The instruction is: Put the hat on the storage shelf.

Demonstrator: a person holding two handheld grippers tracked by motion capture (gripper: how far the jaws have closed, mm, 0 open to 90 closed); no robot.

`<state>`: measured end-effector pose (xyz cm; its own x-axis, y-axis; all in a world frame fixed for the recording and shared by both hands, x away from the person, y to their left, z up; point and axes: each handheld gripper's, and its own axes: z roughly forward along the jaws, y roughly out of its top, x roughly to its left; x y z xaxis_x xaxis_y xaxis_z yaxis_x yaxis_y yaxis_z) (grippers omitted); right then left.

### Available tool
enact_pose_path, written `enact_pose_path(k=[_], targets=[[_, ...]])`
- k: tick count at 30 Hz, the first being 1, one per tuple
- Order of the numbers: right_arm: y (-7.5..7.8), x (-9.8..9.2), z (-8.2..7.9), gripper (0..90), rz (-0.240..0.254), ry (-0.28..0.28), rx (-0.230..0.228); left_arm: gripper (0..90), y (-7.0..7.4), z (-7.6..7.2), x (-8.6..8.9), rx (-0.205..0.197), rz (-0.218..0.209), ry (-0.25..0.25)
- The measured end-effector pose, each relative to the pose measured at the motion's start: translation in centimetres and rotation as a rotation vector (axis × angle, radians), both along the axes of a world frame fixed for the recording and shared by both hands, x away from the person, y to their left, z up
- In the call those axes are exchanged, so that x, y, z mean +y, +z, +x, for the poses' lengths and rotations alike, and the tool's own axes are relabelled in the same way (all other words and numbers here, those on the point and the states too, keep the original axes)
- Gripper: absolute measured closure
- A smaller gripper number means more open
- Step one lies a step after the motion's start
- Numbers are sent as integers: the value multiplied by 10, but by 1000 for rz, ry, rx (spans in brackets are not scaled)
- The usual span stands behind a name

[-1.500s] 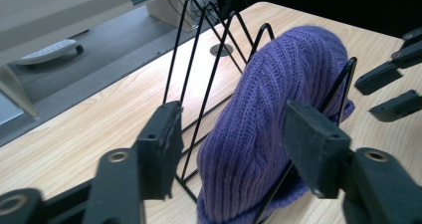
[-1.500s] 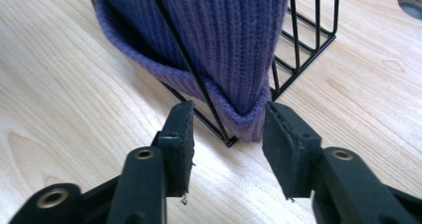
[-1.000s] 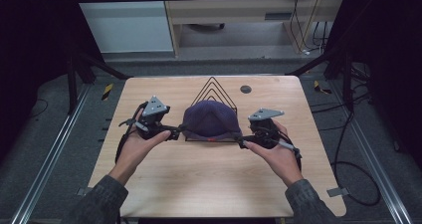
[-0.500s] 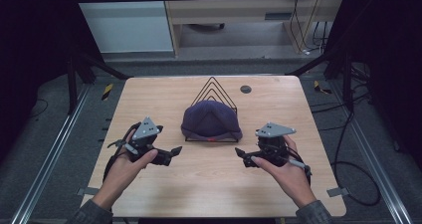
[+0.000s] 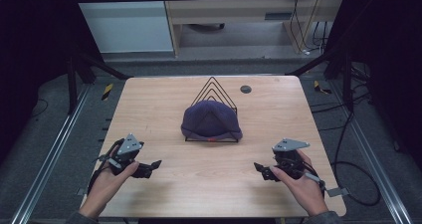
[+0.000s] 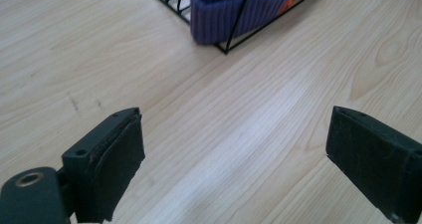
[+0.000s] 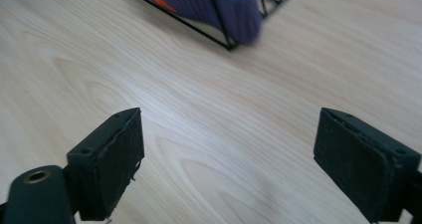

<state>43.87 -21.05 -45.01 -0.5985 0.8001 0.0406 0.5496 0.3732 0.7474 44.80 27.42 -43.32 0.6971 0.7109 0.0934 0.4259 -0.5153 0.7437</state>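
Observation:
A dark purple knit beanie (image 5: 211,119) with an orange mark sits over a black wire triangle rack (image 5: 214,82) at the table's middle. My left gripper (image 5: 154,165) lies low over the wood at the near left, open and empty. In the left gripper view the beanie (image 6: 234,10) and the rack (image 6: 226,47) are ahead, well clear of the left gripper (image 6: 234,164). My right gripper (image 5: 260,169) at the near right is open with nothing between its jaws, which have just been closing a little. Ahead of the right gripper (image 7: 229,164) in its own view is the beanie (image 7: 219,2).
The wooden table (image 5: 199,189) has bare surface between both grippers and the rack. A small dark round disc (image 5: 245,89) lies at the far side, right of the rack's top. Dark frame bars and cables surround the table.
Both grippers have drawn back from the beanie's sides toward the near edge and sunk close to the wood. The beanie has stayed on the rack.

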Motion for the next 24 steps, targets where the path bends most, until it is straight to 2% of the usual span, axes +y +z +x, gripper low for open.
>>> enact_pose_path(k=[2,9,12,17,18,19,20,21,24], targets=[[-9,-10,3,164,-4,-37,20,76,-6,1,6,6,18,7],[-28,-30,11,148,-8,-98,56,73,-27,15,25,53,62,56],[-34,-36,18,133,-7,-137,66,72,-39,29,30,28,80,88],[-44,-42,31,120,-17,-192,59,74,-47,47,41,58,7,155],[-46,-43,33,120,-46,-204,48,74,-48,50,42,68,-24,164],[-47,-44,34,120,-52,-214,48,74,-50,53,45,82,-58,175],[-49,-46,36,119,-37,-223,57,74,-52,55,46,86,-67,182],[-50,-46,36,118,-33,-227,62,74,-54,57,46,87,-59,191],[-55,-49,39,106,-45,-237,56,74,-58,60,47,103,-64,199]])
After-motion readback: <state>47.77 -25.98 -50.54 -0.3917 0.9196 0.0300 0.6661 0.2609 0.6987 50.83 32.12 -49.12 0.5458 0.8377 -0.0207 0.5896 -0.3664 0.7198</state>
